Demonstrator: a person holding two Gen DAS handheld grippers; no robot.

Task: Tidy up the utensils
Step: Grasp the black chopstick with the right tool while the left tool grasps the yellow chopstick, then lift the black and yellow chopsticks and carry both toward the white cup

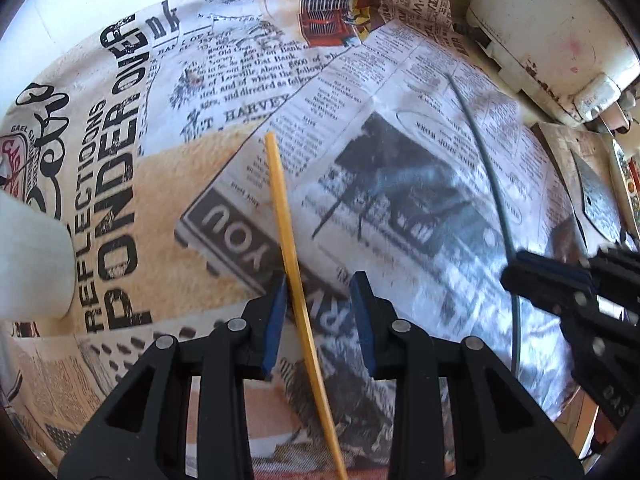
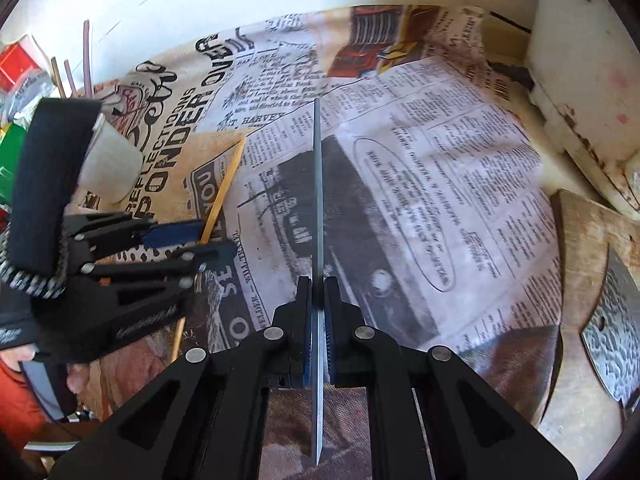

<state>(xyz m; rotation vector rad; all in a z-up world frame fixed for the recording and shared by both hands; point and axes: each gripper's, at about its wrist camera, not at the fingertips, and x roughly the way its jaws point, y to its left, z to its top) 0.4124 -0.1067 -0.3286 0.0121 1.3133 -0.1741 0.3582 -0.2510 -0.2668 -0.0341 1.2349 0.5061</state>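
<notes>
A yellow wooden chopstick point(image 1: 289, 240) lies on the newspaper-print cloth point(image 1: 168, 168). It runs between the open blue-padded fingers of my left gripper point(image 1: 320, 284), close to the left pad, not clamped. My right gripper point(image 2: 318, 292) is shut on a grey chopstick point(image 2: 317, 184), which points away over the cloth. The grey chopstick point(image 1: 486, 152) and my right gripper point(image 1: 516, 268) also show in the left wrist view at the right. In the right wrist view my left gripper point(image 2: 216, 240) sits at the left, around the yellow chopstick point(image 2: 226, 192).
A white cup point(image 2: 110, 168) stands at the left on the cloth, also seen in the left wrist view point(image 1: 32, 264). More sticks point(image 2: 86, 56) rise behind it. A wooden board point(image 2: 584, 248) with a cleaver point(image 2: 616, 344) lies at the right. A white appliance point(image 1: 552, 28) stands at the back right.
</notes>
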